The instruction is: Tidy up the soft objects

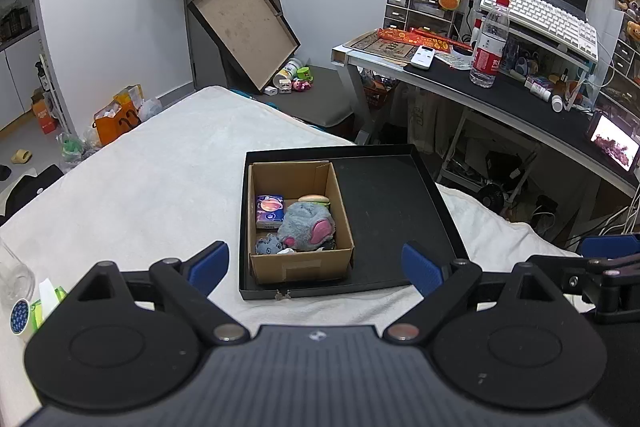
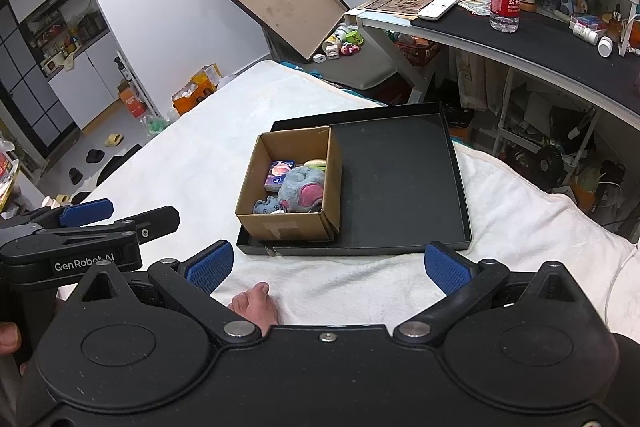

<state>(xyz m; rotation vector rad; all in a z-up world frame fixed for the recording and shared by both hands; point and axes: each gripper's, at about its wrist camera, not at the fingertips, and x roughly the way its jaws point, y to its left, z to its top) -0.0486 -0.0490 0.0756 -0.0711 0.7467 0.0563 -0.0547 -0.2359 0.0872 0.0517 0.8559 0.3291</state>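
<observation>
A cardboard box (image 1: 300,267) (image 2: 280,227) stands in the left part of a shallow black tray (image 1: 392,211) (image 2: 400,187) on the white bed. Inside it lie a grey plush with pink ears (image 1: 307,227) (image 2: 301,189), a small grey-blue plush (image 1: 268,245) (image 2: 267,206), a purple tissue pack (image 1: 270,211) (image 2: 280,175) and a burger-shaped toy (image 1: 314,199) (image 2: 315,163). My left gripper (image 1: 316,269) is open and empty, just in front of the tray. My right gripper (image 2: 328,267) is open and empty, a little back from the tray.
The white blanket (image 1: 160,187) covers the bed. A desk (image 1: 500,95) with a water bottle (image 1: 490,43), keyboard and laptop stands at the right. A box lid (image 1: 244,27) leans on the far wall. A clear glass (image 1: 14,279) stands at the left. A bare foot (image 2: 256,305) lies under my right gripper.
</observation>
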